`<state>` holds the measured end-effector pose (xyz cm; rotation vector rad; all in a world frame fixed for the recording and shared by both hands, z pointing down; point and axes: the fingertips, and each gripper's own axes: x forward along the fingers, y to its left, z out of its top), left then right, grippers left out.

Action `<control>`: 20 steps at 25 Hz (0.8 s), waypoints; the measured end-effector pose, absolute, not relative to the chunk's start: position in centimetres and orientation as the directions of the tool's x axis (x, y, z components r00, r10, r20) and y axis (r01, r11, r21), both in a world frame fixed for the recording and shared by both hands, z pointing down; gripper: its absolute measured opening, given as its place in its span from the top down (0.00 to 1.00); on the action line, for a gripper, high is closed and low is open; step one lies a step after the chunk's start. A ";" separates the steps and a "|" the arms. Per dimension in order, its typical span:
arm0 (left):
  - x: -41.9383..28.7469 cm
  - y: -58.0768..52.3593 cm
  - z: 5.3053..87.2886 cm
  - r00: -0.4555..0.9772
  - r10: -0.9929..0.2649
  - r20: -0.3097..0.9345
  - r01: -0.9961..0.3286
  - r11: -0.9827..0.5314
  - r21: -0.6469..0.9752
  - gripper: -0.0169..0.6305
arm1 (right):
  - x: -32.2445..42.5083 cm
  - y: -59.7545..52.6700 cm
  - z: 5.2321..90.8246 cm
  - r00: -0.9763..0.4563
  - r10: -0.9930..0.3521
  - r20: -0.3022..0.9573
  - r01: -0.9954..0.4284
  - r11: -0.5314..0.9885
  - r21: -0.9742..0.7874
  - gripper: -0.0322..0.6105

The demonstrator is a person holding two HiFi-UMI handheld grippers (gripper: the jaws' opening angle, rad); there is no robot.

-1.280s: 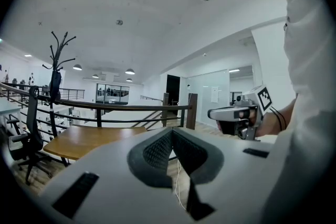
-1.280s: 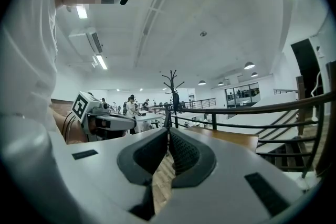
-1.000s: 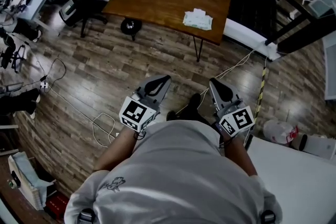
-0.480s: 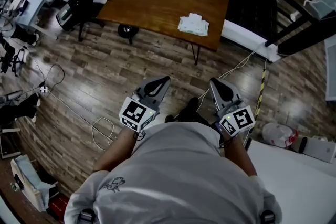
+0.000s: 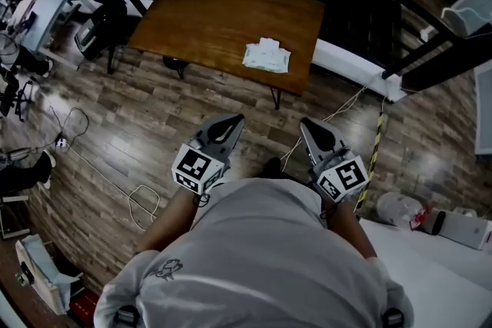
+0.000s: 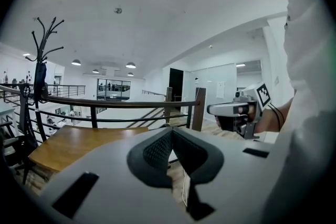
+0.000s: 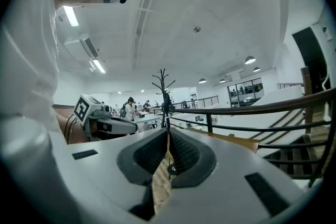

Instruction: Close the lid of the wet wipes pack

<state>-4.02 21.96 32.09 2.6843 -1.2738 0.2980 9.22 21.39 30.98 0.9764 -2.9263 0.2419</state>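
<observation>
Wooden tabletop [image 5: 192,19]: one wet wipes pack [image 5: 267,56], well ahead. My left gripper [image 5: 233,121], right gripper [image 5: 309,124]: jaws together, nothing between.

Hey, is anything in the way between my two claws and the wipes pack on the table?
Nothing visible blocks the way. Open floor lies between the left claw, the right claw and the table, where the wipes pack lies alone near the front edge. A thin cable crosses the floor on the right.
</observation>
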 end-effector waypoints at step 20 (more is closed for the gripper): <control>-3.3 12.1 32.8 0.668 -0.698 0.260 -0.736 -0.670 0.095 0.95 | 7.7 12.9 32.3 -0.811 -0.571 0.129 -0.585 0.794 -0.166 0.89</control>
